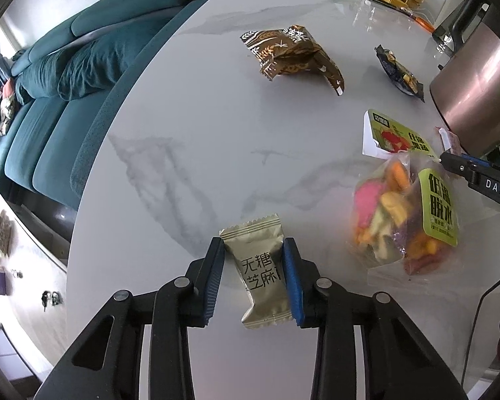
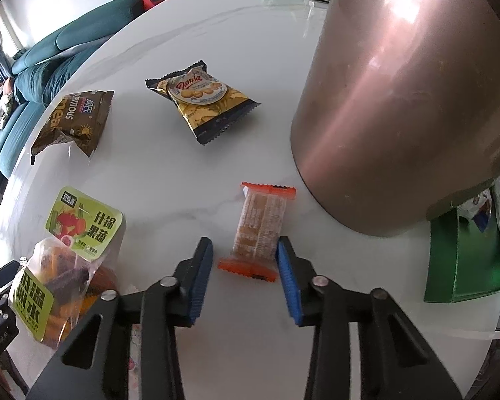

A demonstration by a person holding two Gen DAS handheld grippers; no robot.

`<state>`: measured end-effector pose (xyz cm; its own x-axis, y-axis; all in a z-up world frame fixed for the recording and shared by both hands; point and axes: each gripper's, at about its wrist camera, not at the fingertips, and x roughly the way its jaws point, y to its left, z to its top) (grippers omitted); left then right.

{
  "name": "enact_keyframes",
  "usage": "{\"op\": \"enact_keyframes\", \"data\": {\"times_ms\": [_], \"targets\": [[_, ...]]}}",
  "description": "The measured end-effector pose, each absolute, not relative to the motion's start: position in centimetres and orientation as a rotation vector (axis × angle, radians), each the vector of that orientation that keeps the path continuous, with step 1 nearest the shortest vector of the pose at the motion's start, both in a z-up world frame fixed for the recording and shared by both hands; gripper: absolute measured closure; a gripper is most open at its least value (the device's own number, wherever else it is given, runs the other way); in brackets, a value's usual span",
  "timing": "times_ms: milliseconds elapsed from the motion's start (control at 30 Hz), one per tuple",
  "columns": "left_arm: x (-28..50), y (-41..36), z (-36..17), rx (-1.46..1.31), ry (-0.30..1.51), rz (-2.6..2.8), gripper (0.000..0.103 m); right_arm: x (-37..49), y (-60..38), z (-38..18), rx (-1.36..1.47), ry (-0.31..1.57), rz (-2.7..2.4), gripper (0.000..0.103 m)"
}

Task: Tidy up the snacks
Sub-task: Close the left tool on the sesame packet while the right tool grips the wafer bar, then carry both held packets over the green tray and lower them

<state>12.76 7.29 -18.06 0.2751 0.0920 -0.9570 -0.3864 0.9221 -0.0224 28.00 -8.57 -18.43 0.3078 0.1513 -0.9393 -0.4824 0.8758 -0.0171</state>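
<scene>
Left hand-held gripper (image 1: 254, 278) clamped on olive candy packet (image 1: 261, 266), bottom centre. Right hand-held gripper (image 2: 245, 276), pads apart around orange-ended cracker pack (image 2: 259, 230), touching only right pad. Both on marble surface (image 1: 190, 166).

The table (image 1: 190, 173), filling mid-frame, is glossy white marble-look stone with grey veins. At upper right, the tall container (image 2: 410, 100) is brushed coppery metal. The beige packet (image 1: 256, 266), bottom centre, is matt foil; the fruit-crisp bag (image 1: 393, 213), right, is clear shiny plastic.
</scene>
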Motion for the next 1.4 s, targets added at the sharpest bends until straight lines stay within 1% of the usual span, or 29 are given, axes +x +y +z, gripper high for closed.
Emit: {"op": "enact_keyframes", "data": {"times_ms": [100,433,567,800,1033,1233,1400], "targets": [[12.8,7.6,-18.0,-0.3,1.251,0.317,0.077,27.8,-8.9,-18.5,-0.312,1.186,0.445,0.103],[13.0,8.6,-18.0,-0.337,1.247,0.297,0.079,27.2,-9.9,-18.0,-0.266,1.174,0.484,0.103],[13.1,8.3,-17.5,-0.324,1.233,0.289,0.079,26.6,-11.4,-16.6,-0.248,1.146,0.486,0.103],[13.1,7.2,-15.1,-0.286,1.181,0.267,0.079,24.9,-14.3,-14.1,-0.21,1.108,0.503,0.103],[12.8,4.2,-12.3,-0.23,1.128,0.226,0.079,23.1,-16.1,-11.8,-0.172,1.086,0.519,0.103],[13.2,0.6,-11.3,-0.193,1.116,0.167,0.079,21.3,-18.2,-10.7,-0.135,1.071,0.498,0.103],[13.9,-2.7,-10.6,-0.166,1.109,0.111,0.079,19.9,-21.8,-10.0,-0.086,1.067,0.461,0.103]]}}
